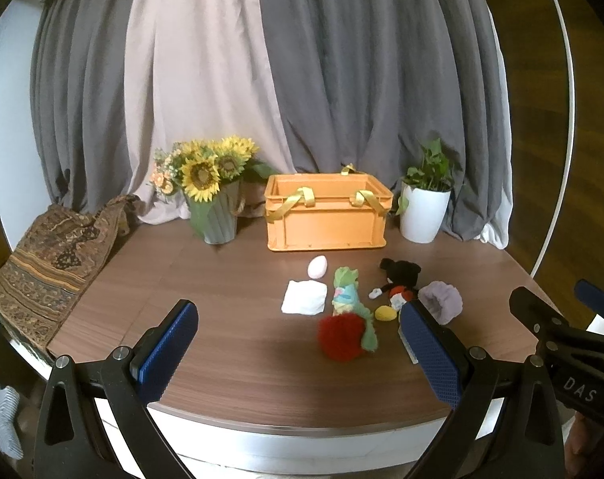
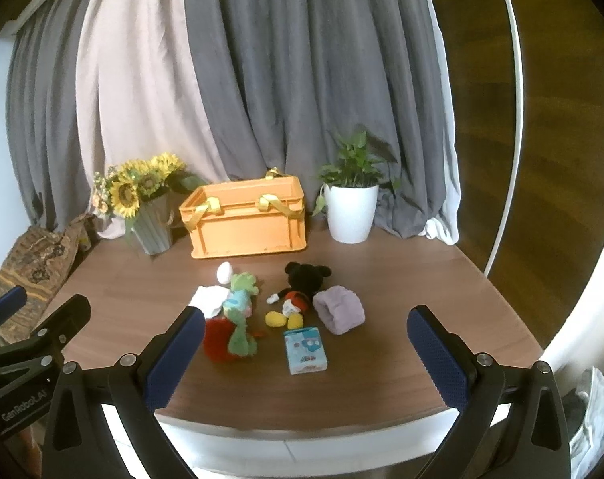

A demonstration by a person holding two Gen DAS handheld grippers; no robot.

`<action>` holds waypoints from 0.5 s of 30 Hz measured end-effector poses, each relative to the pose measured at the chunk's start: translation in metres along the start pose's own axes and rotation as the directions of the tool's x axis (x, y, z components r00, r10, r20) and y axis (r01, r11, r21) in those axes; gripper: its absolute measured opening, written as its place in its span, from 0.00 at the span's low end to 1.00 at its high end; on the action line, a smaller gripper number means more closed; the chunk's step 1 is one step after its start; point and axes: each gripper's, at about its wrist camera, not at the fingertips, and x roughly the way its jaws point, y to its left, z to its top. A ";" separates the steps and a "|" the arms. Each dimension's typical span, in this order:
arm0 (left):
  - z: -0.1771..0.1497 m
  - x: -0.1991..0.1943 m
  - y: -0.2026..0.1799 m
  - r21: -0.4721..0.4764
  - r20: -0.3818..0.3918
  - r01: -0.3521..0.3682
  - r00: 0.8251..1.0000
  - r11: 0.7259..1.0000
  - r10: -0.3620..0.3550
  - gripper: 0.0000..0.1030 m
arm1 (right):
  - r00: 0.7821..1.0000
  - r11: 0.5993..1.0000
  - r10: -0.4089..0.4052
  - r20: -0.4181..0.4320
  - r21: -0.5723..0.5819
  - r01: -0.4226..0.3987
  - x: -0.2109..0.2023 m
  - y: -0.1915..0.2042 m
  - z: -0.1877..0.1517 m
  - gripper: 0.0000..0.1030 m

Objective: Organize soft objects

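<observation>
Both grippers are hanging back at the near edge of the round wood-grain table (image 2: 401,279), nothing in either one: the left gripper (image 1: 298,343) has its blue-padded jaws spread wide over bare tabletop, and the right gripper (image 2: 305,353) is spread just as wide. The soft stuff is all bunched in the middle of the table, in front of the orange plastic crate with yellow ribbon handles (image 2: 246,223), which sits at the back between the bunch of sunflowers in a grey ribbed vase (image 1: 212,195) and the leafy green plant in a white pot (image 2: 351,207). In that pile there's a small pink-white egg shape (image 1: 317,266) nearest the crate, a folded white cloth (image 1: 304,297) just in front of it, then a green and pastel plush toy (image 1: 347,299) lying lengthwise with its tail end over a fuzzy red pom-pom ball (image 1: 339,337). To the right is a black mouse plush with yellow shoes (image 2: 298,291), touching a fluffy lavender rolled cloth (image 2: 339,309). In the right wrist view a light blue tissue pack (image 2: 305,349) lies closest to the front, just below the mouse's shoes. A patterned brown woven fabric (image 1: 50,263) drapes over the far left edge, with grey and pale pink curtains (image 1: 262,80) behind everything.
</observation>
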 end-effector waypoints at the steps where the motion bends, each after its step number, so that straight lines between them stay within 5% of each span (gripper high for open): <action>1: -0.001 0.004 0.000 -0.001 -0.007 0.000 1.000 1.000 0.000 1.00 | 1.000 1.000 0.002 -0.008 0.002 -0.002 0.004 -0.001 -0.001 1.00; 15: -0.022 0.082 -0.011 0.043 -0.093 0.098 0.991 0.994 -0.093 0.99 | 0.994 1.000 0.011 -0.108 0.007 -0.010 0.078 -0.005 -0.020 1.00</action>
